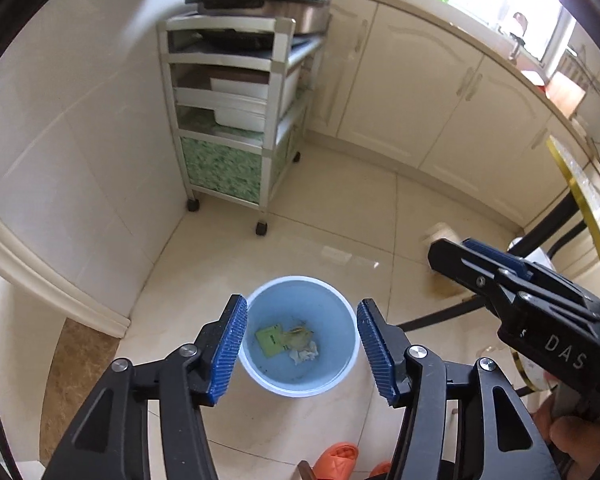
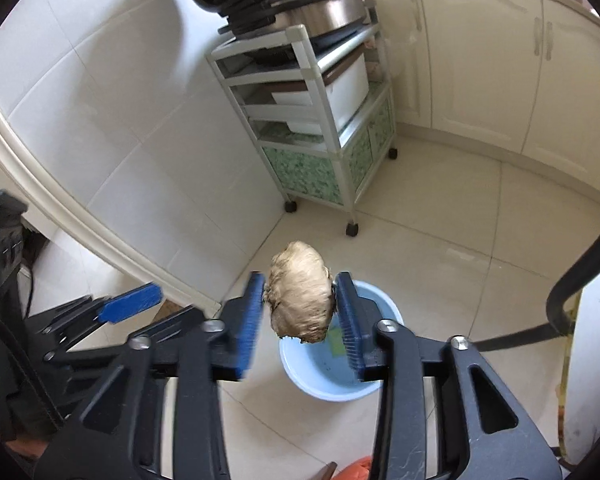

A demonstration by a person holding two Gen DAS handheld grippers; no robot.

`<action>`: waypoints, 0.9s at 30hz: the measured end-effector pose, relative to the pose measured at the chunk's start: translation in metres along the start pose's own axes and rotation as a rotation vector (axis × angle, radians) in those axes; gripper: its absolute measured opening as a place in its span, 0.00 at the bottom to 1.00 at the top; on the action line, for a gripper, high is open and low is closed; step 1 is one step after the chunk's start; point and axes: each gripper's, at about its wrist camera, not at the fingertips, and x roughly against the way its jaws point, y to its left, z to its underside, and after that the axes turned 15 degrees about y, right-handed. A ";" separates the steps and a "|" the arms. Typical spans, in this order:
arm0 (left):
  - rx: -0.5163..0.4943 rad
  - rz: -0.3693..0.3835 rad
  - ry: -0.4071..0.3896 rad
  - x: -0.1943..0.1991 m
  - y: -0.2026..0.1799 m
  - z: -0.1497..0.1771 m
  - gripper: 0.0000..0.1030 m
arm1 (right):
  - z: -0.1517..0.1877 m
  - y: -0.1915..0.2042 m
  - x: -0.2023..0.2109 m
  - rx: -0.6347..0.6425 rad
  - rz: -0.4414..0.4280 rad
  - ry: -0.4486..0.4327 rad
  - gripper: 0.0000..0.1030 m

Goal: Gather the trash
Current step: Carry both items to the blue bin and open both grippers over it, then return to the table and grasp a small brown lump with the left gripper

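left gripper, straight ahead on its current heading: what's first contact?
Likely the round light-blue plastic bin on the floor: it sits centred between the open left gripper pads, with nothing visible in between. Depth is unclear.

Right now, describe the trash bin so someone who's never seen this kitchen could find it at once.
Find the wheeled metal shelf cart standing against the white tiled wall. On the floor in front of it sits a round pale blue bucket with scraps in its bottom. It is the only blue container on the cream floor tiles, directly below the open left gripper.
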 end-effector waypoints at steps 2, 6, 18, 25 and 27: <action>0.001 -0.005 -0.018 0.011 -0.004 0.005 0.51 | 0.001 0.002 0.012 0.001 -0.021 -0.033 0.65; -0.023 0.002 -0.069 0.036 -0.019 0.017 0.53 | 0.010 0.004 0.054 0.008 0.056 -0.077 0.74; -0.282 0.067 -0.274 0.118 -0.154 0.075 0.84 | 0.067 -0.031 0.235 -0.072 0.351 -0.346 0.96; -0.445 0.122 -0.286 0.121 -0.251 0.101 0.91 | 0.129 -0.103 0.325 -0.249 0.477 -0.431 0.99; -0.486 0.132 -0.275 0.115 -0.279 0.104 0.91 | 0.148 -0.130 0.346 -0.327 0.518 -0.437 1.00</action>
